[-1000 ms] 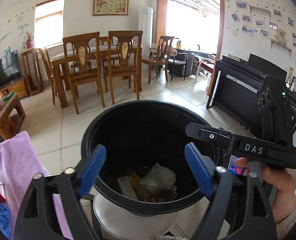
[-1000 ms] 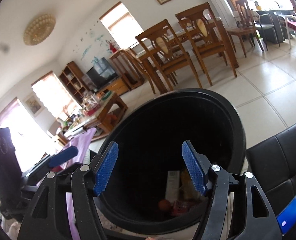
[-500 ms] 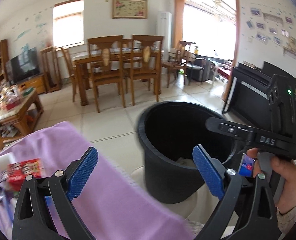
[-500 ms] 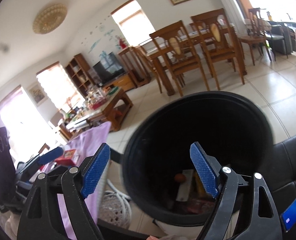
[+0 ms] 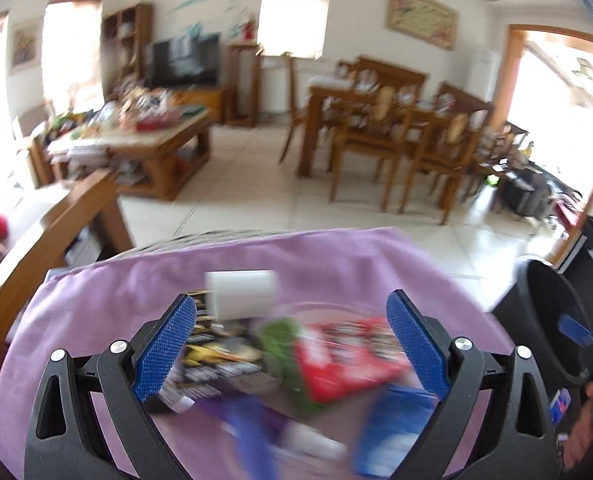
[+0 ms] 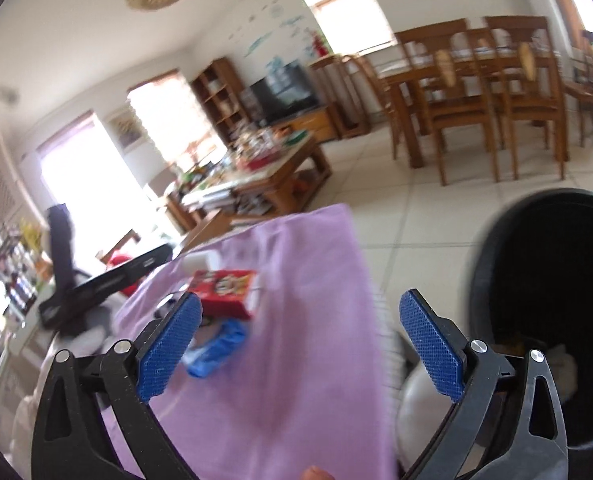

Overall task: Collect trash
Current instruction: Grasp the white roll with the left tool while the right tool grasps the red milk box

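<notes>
A table under a purple cloth point(image 5: 108, 304) point(image 6: 308, 280) carries blurred litter: a red packet point(image 5: 344, 356) point(image 6: 224, 288), a white roll or cup point(image 5: 242, 294), a green wrapper point(image 5: 282, 336), dark printed wrappers point(image 5: 216, 364) and blue wrapping point(image 5: 392, 428) point(image 6: 216, 346). My left gripper point(image 5: 292, 346) hangs open over this litter, nothing between its pads. My right gripper point(image 6: 300, 346) is over the cloth's right part, its jaws opening and empty. The black trash bin point(image 6: 552, 280) point(image 5: 544, 312) stands right of the table, with trash at its bottom.
Tiled floor lies beyond the table. A cluttered wooden coffee table point(image 5: 136, 140) is at the left, a dining table with chairs point(image 5: 396, 128) farther back. A wooden armrest point(image 5: 56, 220) borders the cloth on the left. A white round stool point(image 6: 416, 396) is below the bin.
Both grippers swung left, away from the bin's mouth, to above the purple cloth. The right jaws widened. The bin moved to the right edge of both views.
</notes>
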A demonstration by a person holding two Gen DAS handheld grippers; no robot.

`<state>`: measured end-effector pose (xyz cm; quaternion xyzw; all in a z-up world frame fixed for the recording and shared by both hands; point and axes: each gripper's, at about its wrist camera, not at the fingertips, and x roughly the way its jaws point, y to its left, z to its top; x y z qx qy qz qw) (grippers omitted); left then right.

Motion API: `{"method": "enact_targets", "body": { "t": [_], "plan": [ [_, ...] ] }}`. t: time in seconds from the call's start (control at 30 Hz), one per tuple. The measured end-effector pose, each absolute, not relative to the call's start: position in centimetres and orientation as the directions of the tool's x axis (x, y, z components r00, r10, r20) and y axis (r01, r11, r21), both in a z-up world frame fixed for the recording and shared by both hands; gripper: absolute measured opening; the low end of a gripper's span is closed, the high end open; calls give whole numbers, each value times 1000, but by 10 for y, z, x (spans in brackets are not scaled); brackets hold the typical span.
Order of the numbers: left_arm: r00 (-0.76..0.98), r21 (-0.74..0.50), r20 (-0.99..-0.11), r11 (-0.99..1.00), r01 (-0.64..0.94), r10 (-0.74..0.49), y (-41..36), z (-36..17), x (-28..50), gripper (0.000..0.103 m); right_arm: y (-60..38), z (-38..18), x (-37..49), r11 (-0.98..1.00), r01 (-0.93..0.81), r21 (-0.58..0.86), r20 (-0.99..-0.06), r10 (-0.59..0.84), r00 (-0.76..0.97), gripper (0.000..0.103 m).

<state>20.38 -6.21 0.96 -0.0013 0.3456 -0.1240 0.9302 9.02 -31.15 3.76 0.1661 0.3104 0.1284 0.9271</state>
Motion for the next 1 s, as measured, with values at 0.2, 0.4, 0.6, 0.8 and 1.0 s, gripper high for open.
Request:
{"method": "enact_targets", "body": {
  "t": [0.2, 0.4, 0.6, 0.8, 1.0],
  "plan": [
    [657, -87, -722, 971, 222, -215, -56, -17, 255, 88, -228, 27, 155, 930, -187, 317, -651, 356, 670, 98],
    [593, -109, -773, 968, 225, -225, -53, -38, 269, 51, -166, 7, 197, 947, -218, 237, -743, 321, 587, 98],
    [599, -137, -758, 961, 241, -258, -44, -41, 263, 48, -136, -5, 219, 948, -223, 226, -774, 314, 550, 98],
    [638, -149, -722, 960, 236, -268, -34, -29, 259, 48, -121, -12, 230, 947, -235, 219, -778, 315, 544, 98],
    [673, -157, -686, 959, 234, -276, -25, -18, 253, 48, -124, -9, 224, 945, -241, 220, -752, 322, 575, 93]
  ]
}}
